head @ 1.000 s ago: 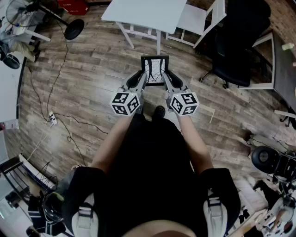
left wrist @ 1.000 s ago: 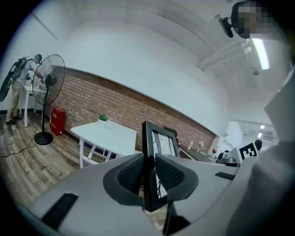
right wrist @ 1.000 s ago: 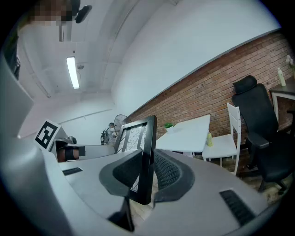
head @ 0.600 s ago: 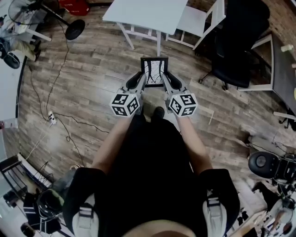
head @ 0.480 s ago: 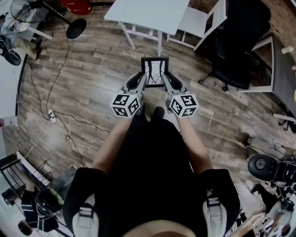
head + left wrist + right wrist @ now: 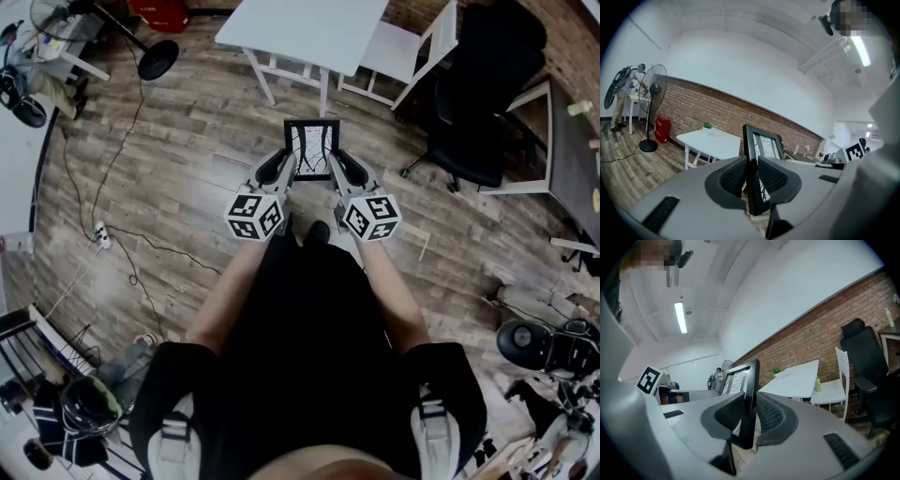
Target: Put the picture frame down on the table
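Our left gripper [image 6: 751, 174] and right gripper [image 6: 749, 416] have fingers [image 6: 732, 177] clamped on the black rectangular picture frame [image 6: 312, 148], centre frame, short of the white rectangular surface [image 6: 300, 28] above; we fear uneven release could topple it.

Black office chair [image 6: 483, 84] beside white chair [image 6: 396, 37]; fan base [image 6: 157, 58], power strip [image 6: 101, 236] on wood floor [image 6: 197, 159].

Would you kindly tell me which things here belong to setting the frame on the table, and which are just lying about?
Belonging to the job:
picture frame, clamped at its sides by the left gripper and right gripper; white table.

Lying about:
black office chair; white chair; fan.
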Demonstrator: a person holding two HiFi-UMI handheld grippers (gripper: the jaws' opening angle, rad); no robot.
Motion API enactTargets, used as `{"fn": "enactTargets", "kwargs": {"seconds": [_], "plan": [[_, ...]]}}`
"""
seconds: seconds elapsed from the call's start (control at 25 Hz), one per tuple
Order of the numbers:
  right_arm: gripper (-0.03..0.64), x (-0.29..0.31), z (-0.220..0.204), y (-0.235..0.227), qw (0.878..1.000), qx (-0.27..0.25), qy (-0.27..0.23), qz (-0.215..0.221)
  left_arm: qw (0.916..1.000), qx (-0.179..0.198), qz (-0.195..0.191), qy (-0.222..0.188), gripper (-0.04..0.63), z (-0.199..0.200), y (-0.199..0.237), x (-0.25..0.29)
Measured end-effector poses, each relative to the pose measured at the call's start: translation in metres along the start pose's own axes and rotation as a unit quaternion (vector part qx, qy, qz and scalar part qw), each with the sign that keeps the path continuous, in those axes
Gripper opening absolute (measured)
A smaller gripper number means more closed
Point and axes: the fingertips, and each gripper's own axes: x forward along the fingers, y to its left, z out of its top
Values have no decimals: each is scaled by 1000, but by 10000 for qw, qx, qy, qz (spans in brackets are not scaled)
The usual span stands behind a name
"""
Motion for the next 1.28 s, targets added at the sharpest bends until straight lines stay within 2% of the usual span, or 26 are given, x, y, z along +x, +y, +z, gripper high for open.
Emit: {"fn": "enactTargets", "kwargs": {"seconds": [0.72,1.28], "plan": [[78,7,8,-23,9999,10,39,-126,9999,-16,-94,38,87,6,-3,27],[78,40,16,-35,9998,-30,105,-167,9998,-88,-139,68,89,15,23,55]]}}
